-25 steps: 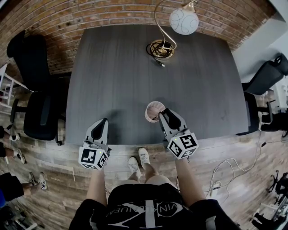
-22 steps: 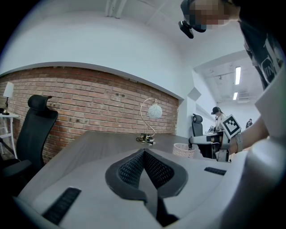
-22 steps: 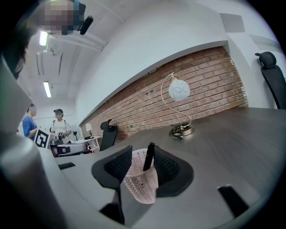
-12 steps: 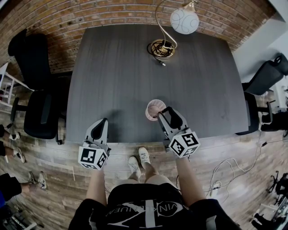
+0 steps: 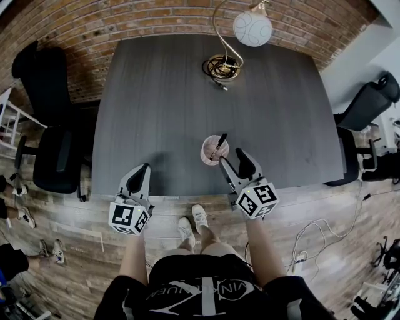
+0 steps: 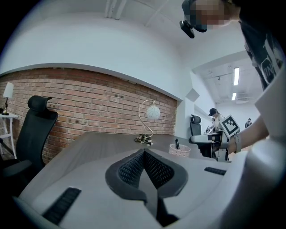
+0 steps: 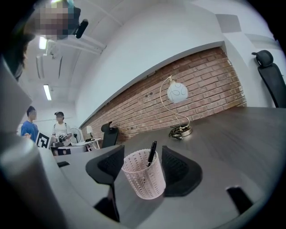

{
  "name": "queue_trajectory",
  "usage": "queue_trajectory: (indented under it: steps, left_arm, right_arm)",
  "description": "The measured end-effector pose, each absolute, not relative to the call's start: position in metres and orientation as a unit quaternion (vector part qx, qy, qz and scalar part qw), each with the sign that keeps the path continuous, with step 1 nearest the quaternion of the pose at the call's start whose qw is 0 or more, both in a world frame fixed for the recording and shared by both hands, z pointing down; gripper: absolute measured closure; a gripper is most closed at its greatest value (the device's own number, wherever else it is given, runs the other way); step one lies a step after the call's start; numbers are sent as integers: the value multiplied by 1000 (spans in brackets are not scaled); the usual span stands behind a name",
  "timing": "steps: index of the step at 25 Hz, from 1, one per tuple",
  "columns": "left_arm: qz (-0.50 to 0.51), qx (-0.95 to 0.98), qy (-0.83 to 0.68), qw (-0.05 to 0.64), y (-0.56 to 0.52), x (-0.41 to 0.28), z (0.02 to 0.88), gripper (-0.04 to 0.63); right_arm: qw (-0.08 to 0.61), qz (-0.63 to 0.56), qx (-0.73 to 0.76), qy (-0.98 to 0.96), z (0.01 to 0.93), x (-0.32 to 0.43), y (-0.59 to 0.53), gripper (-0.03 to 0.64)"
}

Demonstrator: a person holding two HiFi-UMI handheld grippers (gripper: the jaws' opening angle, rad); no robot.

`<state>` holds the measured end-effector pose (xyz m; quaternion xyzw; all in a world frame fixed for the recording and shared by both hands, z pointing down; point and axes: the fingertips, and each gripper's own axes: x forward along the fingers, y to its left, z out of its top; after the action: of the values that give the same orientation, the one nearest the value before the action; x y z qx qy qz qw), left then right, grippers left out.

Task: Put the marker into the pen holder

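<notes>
Worktop (image 5: 162,94) of dark grey wood grain filled the middle of the head view. A brick wall (image 5: 125,19) ran across the top edge, and a globe lamp (image 5: 253,28) arched over its coiled base at the upper centre. One black office chair (image 5: 53,150) stood at the left edge, and plank floor (image 5: 75,237) showed along the bottom. The marker (image 5: 219,144) leaned inside the pale mesh pen holder (image 5: 209,156), near the lower edge of the worktop. My right claw (image 5: 234,160) sat just to the lower right of the holder. Its jaws had just been opening and were spread wide, with the holder in the gap ahead of them and neither pad pressing on it. My left claw (image 5: 139,178), well apart at the lower left, had its jaws pressed together on nothing.
</notes>
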<state>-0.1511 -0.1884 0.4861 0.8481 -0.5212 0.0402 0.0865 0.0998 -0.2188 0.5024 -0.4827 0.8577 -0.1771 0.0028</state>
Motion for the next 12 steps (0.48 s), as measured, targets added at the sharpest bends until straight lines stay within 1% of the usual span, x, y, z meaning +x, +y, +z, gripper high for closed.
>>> queue_trajectory:
  steps: [6,8,9,11,12]
  left_arm:
    - [36,851,-518,82,-185,-148,481,581]
    - [34,851,-517,79,-184,-146,479,581]
    - [33,852,-517,78,-184,-145,478,581]
    - [31,853,-516,76,-184,-143,475,581]
    - [30,853,-515,75,-184,-142,474,581]
  right_arm:
    - [-18,-137,-489,861,492,105,-208,376]
    - [-22,-128,-489,863,487,107,-205,457]
    - [-23,-124,-489,863,484,107,-204,488]
    - [-25,-114,-487,865,477,108,-202,538]
    - [-27,-109,-486,866,473,108,-201,548]
